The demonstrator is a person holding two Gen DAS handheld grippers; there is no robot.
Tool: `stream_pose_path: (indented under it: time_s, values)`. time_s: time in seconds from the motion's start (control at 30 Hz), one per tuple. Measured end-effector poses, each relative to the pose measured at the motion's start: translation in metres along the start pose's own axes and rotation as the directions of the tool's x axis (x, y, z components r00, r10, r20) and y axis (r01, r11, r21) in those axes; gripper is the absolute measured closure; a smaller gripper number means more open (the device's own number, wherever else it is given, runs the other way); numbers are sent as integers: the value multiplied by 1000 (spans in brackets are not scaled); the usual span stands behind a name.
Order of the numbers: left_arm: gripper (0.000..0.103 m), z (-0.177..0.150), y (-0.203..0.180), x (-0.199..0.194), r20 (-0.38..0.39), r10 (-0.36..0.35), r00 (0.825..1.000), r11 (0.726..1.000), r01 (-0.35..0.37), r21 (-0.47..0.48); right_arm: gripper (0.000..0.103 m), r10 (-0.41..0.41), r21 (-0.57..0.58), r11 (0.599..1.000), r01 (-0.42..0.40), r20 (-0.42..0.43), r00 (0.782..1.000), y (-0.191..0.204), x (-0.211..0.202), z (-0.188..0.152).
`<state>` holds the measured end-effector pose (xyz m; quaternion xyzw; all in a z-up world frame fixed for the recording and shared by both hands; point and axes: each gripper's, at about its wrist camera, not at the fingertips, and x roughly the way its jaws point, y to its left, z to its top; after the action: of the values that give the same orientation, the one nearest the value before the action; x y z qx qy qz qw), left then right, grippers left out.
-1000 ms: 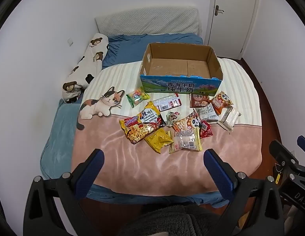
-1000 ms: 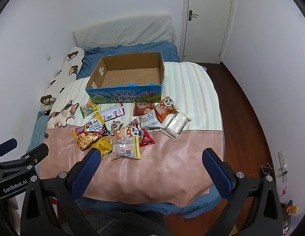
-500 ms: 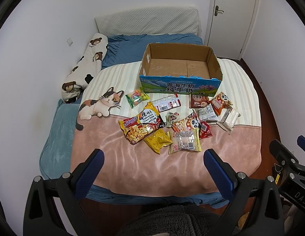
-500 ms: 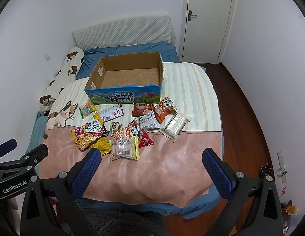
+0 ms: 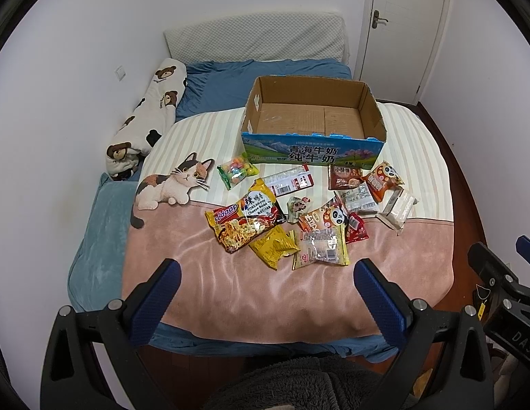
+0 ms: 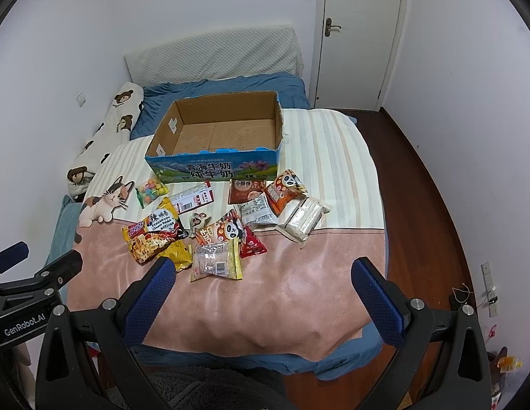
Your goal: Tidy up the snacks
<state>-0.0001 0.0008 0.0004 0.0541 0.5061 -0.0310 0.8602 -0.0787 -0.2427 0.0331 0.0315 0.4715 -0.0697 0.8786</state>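
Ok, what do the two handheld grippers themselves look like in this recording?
Both are black frames with silver bolts. The left gripper and right gripper carry blue textured fingers. White "GenRobot.AI" lettering marks the left one's body; a small yellow tag hangs from the right one. No hands or sleeves show.

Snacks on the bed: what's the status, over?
Left claw and right claw open, holding nothing. Snacks loose on blanket, box empty. Nothing in the way.
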Motion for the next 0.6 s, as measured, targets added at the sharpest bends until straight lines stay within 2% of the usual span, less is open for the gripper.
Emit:
stream_pose_path:
  time_s: [0.6]
  values:
    - [0, 10, -12, 5, 2, -2, 1000, 1000, 2, -1, 0, -3, 1, 1000, 3, 2, 1000, -1, 1, 2]
